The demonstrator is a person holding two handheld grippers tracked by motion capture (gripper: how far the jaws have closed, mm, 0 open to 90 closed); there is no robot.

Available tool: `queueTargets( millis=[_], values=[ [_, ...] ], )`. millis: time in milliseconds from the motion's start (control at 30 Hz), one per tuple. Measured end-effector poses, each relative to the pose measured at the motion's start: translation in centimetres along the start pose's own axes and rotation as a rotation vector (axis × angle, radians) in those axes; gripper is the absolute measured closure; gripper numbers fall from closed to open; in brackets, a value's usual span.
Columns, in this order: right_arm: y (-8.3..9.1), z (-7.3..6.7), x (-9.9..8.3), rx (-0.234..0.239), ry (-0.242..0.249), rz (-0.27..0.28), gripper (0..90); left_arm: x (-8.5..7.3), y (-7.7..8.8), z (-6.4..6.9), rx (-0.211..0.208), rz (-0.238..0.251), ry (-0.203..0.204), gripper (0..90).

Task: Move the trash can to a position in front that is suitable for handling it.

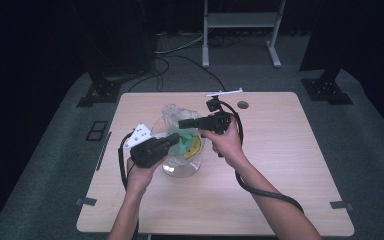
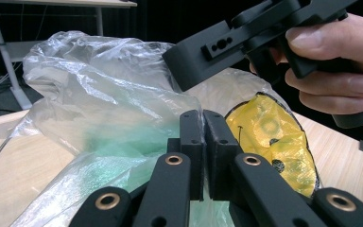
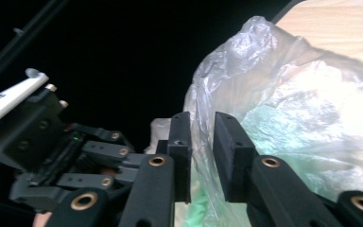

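A clear plastic bag (image 1: 172, 112) lies crumpled on the wooden table (image 1: 280, 150), holding something green (image 1: 184, 142) and a yellow piece with a black rim (image 1: 195, 146). My left gripper (image 1: 175, 137) reaches into it from the left. In the left gripper view its jaws (image 2: 203, 116) stand pressed together on the bag's film (image 2: 99, 85), with the yellow piece (image 2: 269, 137) just behind. My right gripper (image 1: 182, 123) comes in from the right above the bag. In the right gripper view its jaws (image 3: 202, 118) stand apart, with an edge of the bag (image 3: 288, 94) hanging loosely between them.
A round cable hole (image 1: 243, 105) sits near the table's far edge. Beyond the table stand a white frame (image 1: 240, 20) and two black stand bases (image 1: 100, 90) (image 1: 327, 87) on grey carpet. Cables trail from both grippers across the tabletop.
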State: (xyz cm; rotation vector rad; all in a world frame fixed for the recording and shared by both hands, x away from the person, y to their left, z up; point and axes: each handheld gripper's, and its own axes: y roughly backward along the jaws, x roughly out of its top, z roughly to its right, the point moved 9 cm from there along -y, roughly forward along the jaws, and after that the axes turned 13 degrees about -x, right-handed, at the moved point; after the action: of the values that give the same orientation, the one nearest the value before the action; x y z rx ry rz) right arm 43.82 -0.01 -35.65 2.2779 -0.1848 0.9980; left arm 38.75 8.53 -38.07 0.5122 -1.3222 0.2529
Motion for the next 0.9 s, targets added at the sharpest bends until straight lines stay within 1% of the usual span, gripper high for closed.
queueTargets(
  millis=[100, 300, 400, 500, 600, 633, 733, 900],
  values=[
    [-0.2, -0.1, -0.1, 0.004, -0.006, -0.009, 73.6, 0.0, -0.1, 0.1, -0.004, 0.000, -0.001, 87.5],
    [-0.6, -0.5, -0.2, 0.008, 0.007, -0.021, 71.4, -0.1, -0.3, 0.2, -0.005, -0.007, -0.004, 87.5],
    [-0.9, -0.6, -0.3, -0.011, 0.029, -0.033, 72.4, -0.1, -0.4, 0.2, -0.007, -0.009, -0.006, 87.5],
    [-1.2, -0.7, -0.4, -0.033, 0.044, -0.039, 77.0, -0.1, -0.5, 0.3, -0.006, -0.010, -0.007, 87.3],
    [-1.4, -0.6, -0.5, -0.055, 0.059, -0.039, 85.7, -0.1, -0.5, 0.2, -0.006, -0.014, -0.006, 85.9],
    [-1.4, -0.6, -0.5, -0.060, 0.060, -0.039, 87.0, -0.1, -0.4, 0.2, -0.006, -0.015, -0.006, 85.3],
    [-1.4, -0.3, -0.5, -0.071, 0.058, -0.041, 88.7, -0.1, -0.4, 0.3, -0.010, -0.016, -0.004, 82.3],
    [-1.4, 0.1, -0.6, -0.071, 0.042, -0.039, 89.1, 0.1, -0.1, 0.4, -0.016, -0.018, -0.005, 74.6]
  ],
)
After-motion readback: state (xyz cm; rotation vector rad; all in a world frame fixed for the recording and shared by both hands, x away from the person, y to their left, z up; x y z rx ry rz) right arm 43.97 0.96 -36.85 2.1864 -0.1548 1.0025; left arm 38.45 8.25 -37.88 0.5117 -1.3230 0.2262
